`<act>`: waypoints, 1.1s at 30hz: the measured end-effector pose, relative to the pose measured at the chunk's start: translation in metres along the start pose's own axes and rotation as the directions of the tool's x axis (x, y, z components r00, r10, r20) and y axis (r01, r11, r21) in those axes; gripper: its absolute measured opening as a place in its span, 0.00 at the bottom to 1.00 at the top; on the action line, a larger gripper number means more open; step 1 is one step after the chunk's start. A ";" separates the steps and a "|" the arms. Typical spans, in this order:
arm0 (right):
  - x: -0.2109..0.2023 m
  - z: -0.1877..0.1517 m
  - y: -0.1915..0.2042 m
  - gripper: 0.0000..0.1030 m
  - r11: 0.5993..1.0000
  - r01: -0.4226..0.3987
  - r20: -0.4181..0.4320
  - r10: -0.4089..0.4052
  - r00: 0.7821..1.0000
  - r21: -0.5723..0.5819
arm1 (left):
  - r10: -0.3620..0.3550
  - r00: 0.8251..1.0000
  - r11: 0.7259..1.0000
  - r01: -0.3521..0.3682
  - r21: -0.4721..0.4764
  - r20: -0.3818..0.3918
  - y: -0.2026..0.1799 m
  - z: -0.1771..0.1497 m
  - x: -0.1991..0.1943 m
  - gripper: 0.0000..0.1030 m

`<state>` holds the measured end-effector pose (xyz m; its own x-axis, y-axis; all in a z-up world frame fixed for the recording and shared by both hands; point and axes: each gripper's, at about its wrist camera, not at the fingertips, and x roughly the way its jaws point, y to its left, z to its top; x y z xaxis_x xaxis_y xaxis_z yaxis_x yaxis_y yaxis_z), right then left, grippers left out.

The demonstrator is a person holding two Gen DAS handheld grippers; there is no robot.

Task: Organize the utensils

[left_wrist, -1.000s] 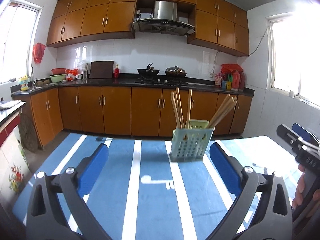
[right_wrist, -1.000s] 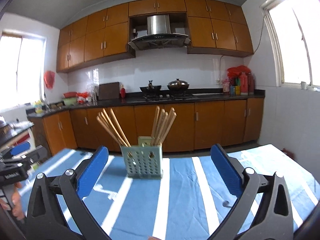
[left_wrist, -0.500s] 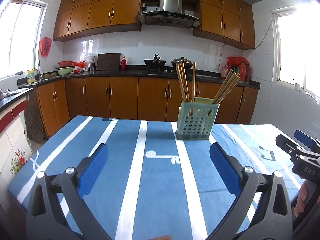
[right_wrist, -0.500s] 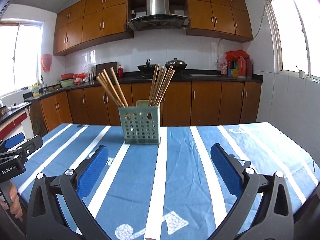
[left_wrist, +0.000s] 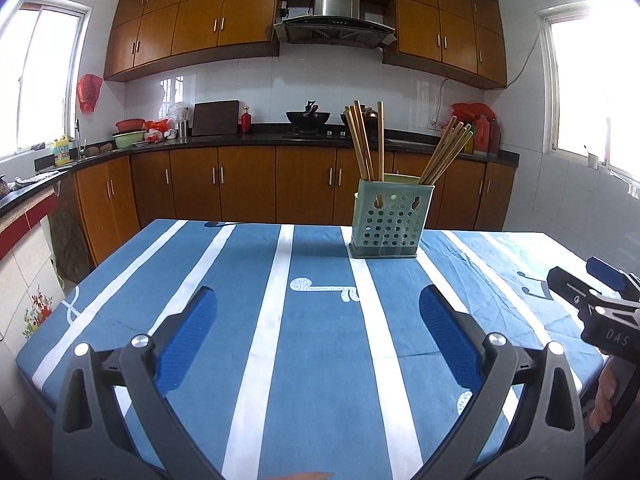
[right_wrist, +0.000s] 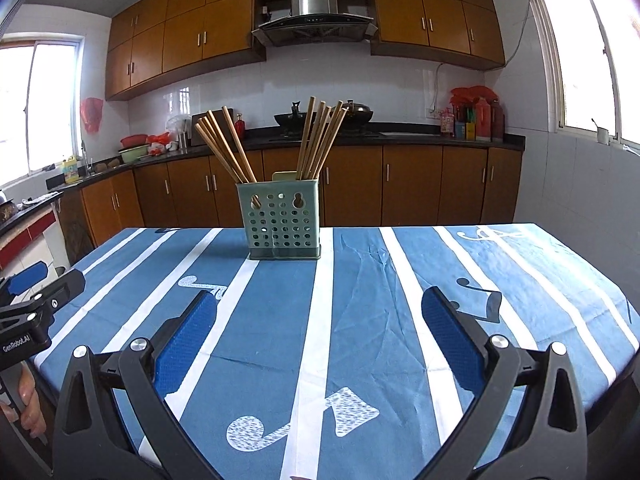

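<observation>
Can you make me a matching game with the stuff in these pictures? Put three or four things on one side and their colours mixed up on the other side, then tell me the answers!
Things:
1. chopsticks
2. utensil holder
3. tablecloth
4. pads on the right gripper

Colours:
A. blue with white stripes and music notes
B. pale green with round holes
C. light brown wood
D. plain dark blue

Right pairs: 1-C, 2-B, 3-A, 4-D.
</observation>
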<state>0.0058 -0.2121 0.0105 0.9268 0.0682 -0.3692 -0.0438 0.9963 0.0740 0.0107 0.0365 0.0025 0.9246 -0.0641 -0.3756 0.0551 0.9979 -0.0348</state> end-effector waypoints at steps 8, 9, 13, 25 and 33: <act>-0.002 -0.001 -0.001 0.98 1.000 -0.004 0.002 0.004 1.000 0.007 | 0.000 1.000 1.000 0.000 -0.001 -0.005 -0.002 -0.003 -0.001 0.96; -0.003 -0.001 -0.002 0.98 1.000 -0.004 0.001 0.004 1.000 0.011 | 0.000 1.000 1.000 0.000 0.000 -0.005 -0.002 -0.004 -0.001 0.96; -0.003 -0.002 -0.003 0.98 1.000 -0.005 -0.001 0.005 1.000 0.020 | -0.001 1.000 1.000 0.001 0.000 -0.007 -0.002 -0.004 -0.001 0.96; -0.003 -0.002 -0.005 0.98 1.000 -0.007 -0.006 0.007 1.000 0.030 | -0.004 1.000 1.000 0.004 -0.004 -0.016 -0.004 -0.002 0.002 0.96; -0.003 -0.001 -0.005 0.98 1.000 -0.007 -0.006 0.007 1.000 0.030 | -0.005 1.000 1.000 0.004 -0.004 -0.016 -0.004 -0.002 0.002 0.96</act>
<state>0.0027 -0.2174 0.0099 0.9243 0.0755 -0.3742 -0.0388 0.9938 0.1045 0.0113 0.0322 -0.0003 0.9184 -0.0688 -0.3897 0.0576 0.9975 -0.0404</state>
